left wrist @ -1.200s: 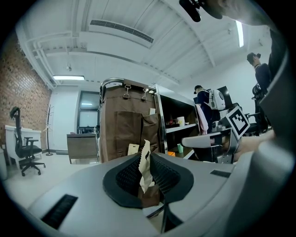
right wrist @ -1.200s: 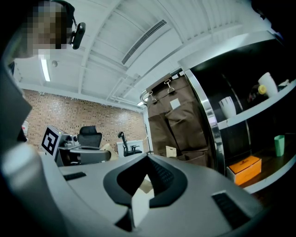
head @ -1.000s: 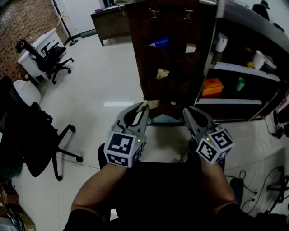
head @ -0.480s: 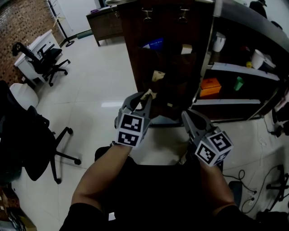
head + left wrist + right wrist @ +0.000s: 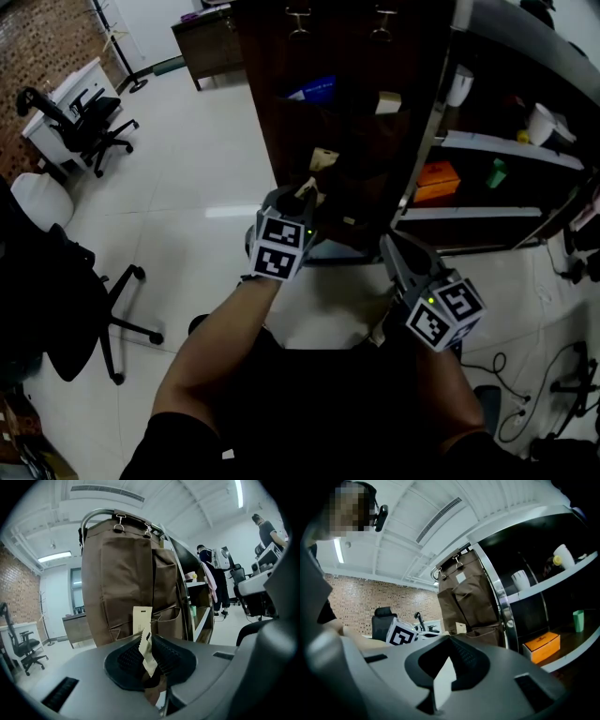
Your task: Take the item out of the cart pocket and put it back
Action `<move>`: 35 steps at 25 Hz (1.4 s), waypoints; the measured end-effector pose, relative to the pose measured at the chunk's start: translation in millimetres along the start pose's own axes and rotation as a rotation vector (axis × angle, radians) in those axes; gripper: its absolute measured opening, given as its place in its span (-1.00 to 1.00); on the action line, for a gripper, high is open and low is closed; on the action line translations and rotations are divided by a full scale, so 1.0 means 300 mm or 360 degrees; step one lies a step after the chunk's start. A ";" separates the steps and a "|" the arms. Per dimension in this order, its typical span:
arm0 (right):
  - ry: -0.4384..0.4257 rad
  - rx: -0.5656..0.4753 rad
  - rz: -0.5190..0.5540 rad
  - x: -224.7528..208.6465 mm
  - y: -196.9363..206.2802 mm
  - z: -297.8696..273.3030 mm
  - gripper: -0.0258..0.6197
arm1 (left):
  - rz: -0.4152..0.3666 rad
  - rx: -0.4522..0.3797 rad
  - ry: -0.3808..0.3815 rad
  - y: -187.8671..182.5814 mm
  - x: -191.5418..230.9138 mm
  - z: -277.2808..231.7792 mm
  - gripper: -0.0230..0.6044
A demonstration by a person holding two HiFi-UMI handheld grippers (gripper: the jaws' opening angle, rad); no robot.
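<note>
Head view: the brown hanging organiser [image 5: 352,141] on the cart holds a blue packet [image 5: 314,91] in an upper pocket, a cream packet [image 5: 388,101] beside it and a beige packet [image 5: 323,159] lower down. The left gripper [image 5: 298,199] is clamped on the sachet [image 5: 148,656], held in front of the pockets and outside them. The sachet is thin, pale cream and saw-toothed along its top edge. The right gripper [image 5: 389,242] hangs beside it, its jaws slightly parted and empty.
</note>
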State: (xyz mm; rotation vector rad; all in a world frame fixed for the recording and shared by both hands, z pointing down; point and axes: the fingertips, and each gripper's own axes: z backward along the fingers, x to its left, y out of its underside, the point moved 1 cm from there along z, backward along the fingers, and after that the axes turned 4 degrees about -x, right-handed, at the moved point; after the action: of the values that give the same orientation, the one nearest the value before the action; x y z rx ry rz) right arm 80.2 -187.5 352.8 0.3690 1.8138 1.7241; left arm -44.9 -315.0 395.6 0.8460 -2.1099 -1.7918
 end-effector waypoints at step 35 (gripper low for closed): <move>0.0046 0.0076 -0.0107 -0.083 0.097 -0.028 -0.88 | 0.0190 0.0610 -0.0042 0.599 -0.013 -0.301 -0.74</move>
State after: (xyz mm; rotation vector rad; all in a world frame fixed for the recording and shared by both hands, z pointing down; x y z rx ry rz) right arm 88.9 -205.4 386.5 0.3002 1.8696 1.6507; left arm -41.6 -372.7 588.2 0.7622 -2.5076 -1.3676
